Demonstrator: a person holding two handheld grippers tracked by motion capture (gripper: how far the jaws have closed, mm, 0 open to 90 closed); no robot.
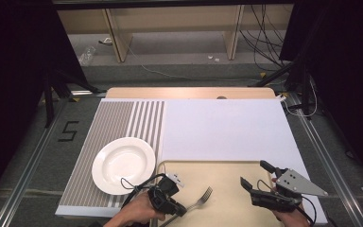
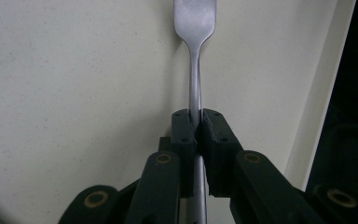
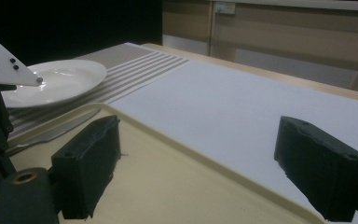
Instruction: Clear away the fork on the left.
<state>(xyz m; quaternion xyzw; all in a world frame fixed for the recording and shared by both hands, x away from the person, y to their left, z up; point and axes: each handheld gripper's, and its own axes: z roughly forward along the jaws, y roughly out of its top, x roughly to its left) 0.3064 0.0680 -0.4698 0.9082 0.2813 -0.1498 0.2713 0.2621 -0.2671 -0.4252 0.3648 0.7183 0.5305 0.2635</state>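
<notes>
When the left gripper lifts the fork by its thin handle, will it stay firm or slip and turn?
The fork looks like stiff polished metal, so it probably won't bend. The left gripper pinches only its narrow, smooth handle, so the heavier head may swing or slide slightly.

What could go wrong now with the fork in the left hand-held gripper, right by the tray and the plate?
1. The left hand-held gripper pinches the fork on its thin handle, far from the tines, so it might pivot or slip.
2. The tines hang over the tray; a low swing toward the plate could catch the tray's raised rim.
3. Set down hard, the fork might chip or skid on the plate.
</notes>
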